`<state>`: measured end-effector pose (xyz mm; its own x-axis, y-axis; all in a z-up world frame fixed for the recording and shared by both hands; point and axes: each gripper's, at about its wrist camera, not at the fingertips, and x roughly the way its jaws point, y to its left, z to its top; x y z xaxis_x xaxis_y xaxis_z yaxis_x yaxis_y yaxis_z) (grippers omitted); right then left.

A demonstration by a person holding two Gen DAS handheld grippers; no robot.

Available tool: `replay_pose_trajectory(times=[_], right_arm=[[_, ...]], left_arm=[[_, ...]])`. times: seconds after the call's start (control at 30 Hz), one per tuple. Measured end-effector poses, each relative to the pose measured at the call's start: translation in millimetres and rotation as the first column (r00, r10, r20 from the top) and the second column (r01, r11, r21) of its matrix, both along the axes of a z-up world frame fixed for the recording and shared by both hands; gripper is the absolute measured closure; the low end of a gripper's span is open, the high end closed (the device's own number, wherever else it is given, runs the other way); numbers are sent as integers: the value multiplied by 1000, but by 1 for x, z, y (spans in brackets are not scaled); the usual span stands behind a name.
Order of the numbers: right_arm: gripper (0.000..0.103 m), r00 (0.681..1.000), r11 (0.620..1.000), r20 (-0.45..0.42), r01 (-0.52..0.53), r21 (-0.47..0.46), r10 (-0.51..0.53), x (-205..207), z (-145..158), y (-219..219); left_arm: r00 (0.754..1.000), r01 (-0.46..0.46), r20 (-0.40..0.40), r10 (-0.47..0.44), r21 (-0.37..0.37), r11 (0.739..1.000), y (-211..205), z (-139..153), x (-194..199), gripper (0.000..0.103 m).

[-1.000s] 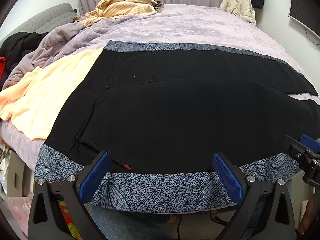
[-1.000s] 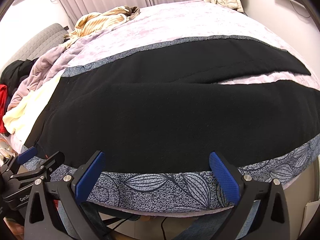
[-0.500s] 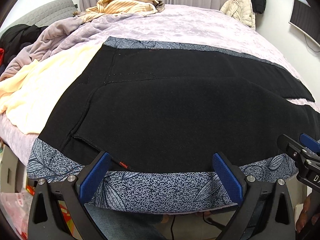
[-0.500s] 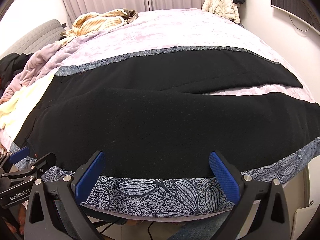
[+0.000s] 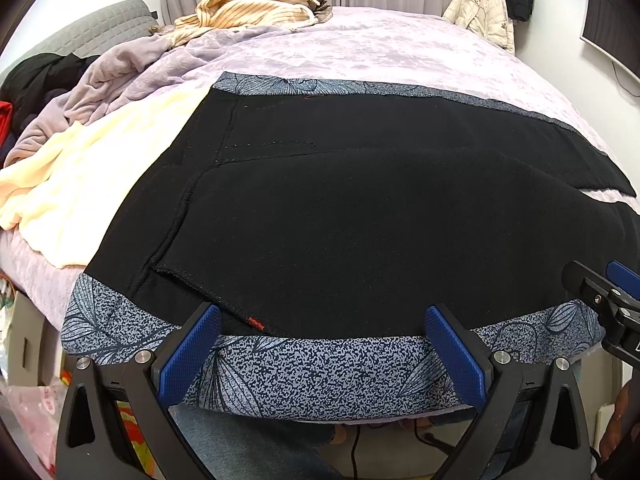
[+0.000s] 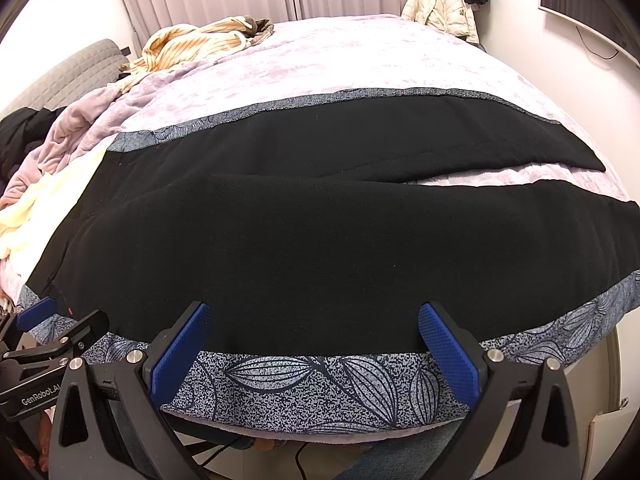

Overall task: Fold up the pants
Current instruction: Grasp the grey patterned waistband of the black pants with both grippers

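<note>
Two claws, both wide apart, nothing held, both hovering at near edge of bed.

Far left: grey headboard [image 5: 104,26], dark clothes pile [image 5: 36,76], lilac blanket [image 5: 112,92], cream fleece [image 5: 80,184] touching the pants' waist end. Striped top [image 5: 248,10] lies well back on the bed [image 5: 400,52].

Left claw [image 5: 320,356]: fingers spread either side of the near hem strip, above it, no contact that I can see. Pants [image 5: 360,220] lie flat across the bed, black w/ blue leaf-print band [image 5: 320,368] along near edge, waist to left, legs running right. Small red tag [image 5: 256,322] just by the left finger.

Right claw [image 6: 316,356]: same posture, further along the near leg, fingers spread over the print band. From here the two legs split apart toward the right, bedcover showing betw. them.

Far right: pale jacket [image 6: 440,4] and dark coat hung by wall, dark panel on wall.

Risks (judgement): near band overhangs bed edge, so a pinch may catch only the top layer, or grab bedcover too. Legs not aligned, so folding lengthwise now would leave them skewed. Fleece touching the waist could drag along.

Hard to tell: leg ends cut off at right in both views; layer count at the near edge unclear; black cloth hides most creases; under-bed area murky.
</note>
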<state>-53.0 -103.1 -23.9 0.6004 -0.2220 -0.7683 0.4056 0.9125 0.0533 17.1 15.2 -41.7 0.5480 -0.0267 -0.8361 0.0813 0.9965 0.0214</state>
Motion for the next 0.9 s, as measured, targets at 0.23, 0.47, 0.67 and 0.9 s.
replay_pose_trajectory(times=[0.23,0.47,0.67,0.9], right_arm=[[0,1000,1000,-1,3,2,-3,0,0,-2],[0,1000,1000,-11,4,-3,-4,1,-2,-1],[0,1000,1000,-17,0,-9,0,0,-2,3],[0,1000,1000,-19,-4,-17,4,0,0,7]], left_arm=[[1000,-1,2,1,-1,1000,-1,1,0,1],[1000,-9,-11,9,-9,1000,1,-1,1,1],[1000,-12,-3,12,-3,1000,6,1,0,1],[1000,-9,6,9,-5,1000,6,2,-6,1]])
